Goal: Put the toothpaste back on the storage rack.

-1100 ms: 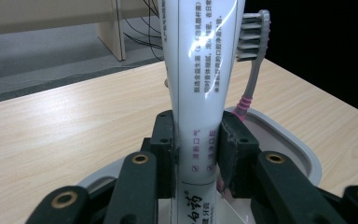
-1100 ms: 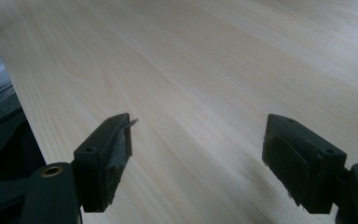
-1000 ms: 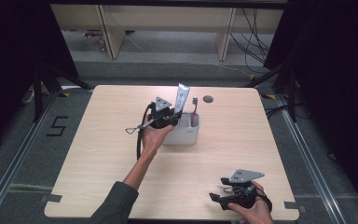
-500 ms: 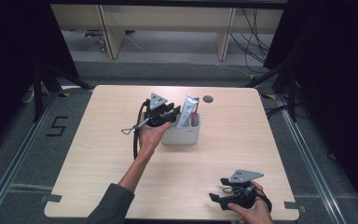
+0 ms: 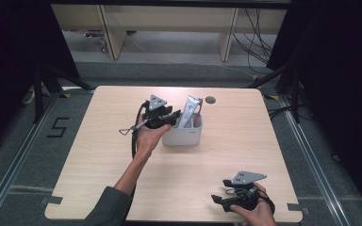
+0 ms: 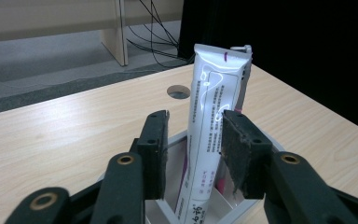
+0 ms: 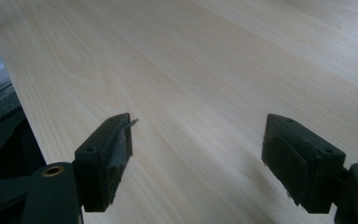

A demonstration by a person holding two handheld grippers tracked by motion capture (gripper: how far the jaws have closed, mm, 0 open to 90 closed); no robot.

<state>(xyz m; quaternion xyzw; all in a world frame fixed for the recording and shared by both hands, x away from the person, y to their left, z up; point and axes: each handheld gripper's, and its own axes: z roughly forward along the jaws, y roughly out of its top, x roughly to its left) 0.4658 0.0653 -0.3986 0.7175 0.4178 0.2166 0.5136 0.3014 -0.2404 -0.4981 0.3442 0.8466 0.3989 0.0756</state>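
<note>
Two grippers, one tube, one bin on a wooden table (image 5: 99,141).
We log the left gripper (image 6: 193,154) released, jaws flanking the white tube (image 6: 214,121) standing tilted in the white bin (image 5: 183,136); the right gripper (image 7: 198,158) gapes empty near the table's front edge.

The tube's (image 6: 212,140) lower end is hidden inside the white holder (image 6: 177,212).

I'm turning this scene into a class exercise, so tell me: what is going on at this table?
A person works at a wooden table with a hand-held gripper in each hand. The left hand-held gripper is at a white box near the table's far side, its jaws open on either side of a white tube standing tilted in the box, with a gap to the left jaw. The right hand-held gripper sits open, holding nothing, over bare wood near the table's near edge.
</note>
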